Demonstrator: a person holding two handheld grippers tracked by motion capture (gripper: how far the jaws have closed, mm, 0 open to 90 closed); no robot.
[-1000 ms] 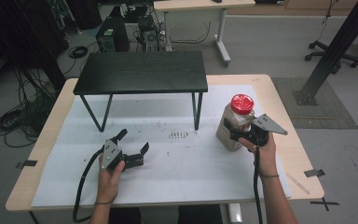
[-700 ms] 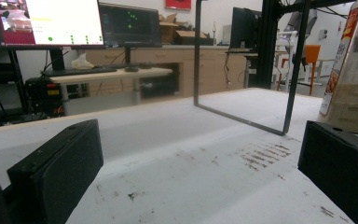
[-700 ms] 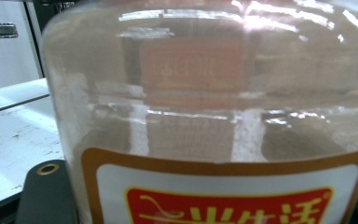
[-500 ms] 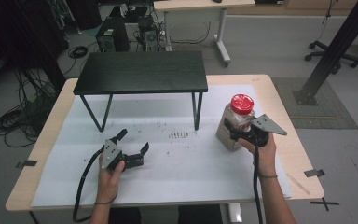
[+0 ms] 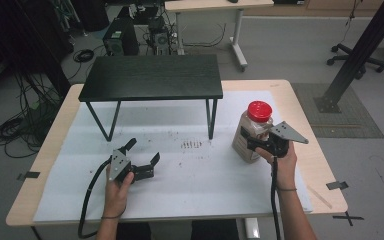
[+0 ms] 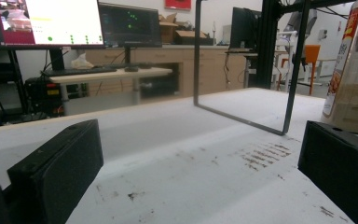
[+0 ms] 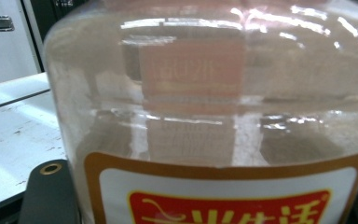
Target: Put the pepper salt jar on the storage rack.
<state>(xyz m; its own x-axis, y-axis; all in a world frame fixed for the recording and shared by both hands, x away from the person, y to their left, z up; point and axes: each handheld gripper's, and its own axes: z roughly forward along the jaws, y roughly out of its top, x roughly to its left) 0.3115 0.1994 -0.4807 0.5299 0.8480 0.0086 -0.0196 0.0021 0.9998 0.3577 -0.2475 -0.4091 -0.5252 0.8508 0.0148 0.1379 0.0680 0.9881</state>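
A right gripper (image 5: 252, 145) is pinching a clear, red-lidded jar (image 5: 252, 131) at the right side of a white-covered table (image 5: 220, 180) — its jaws, just closed in, are pressing the jar's walls. The jar is standing upright just right of a low black shelf (image 5: 152, 77). The left gripper (image 5: 142, 157) is resting on the table well apart, jaws spread with nothing between them — its cable (image 5: 87, 197) is trailing toward the person
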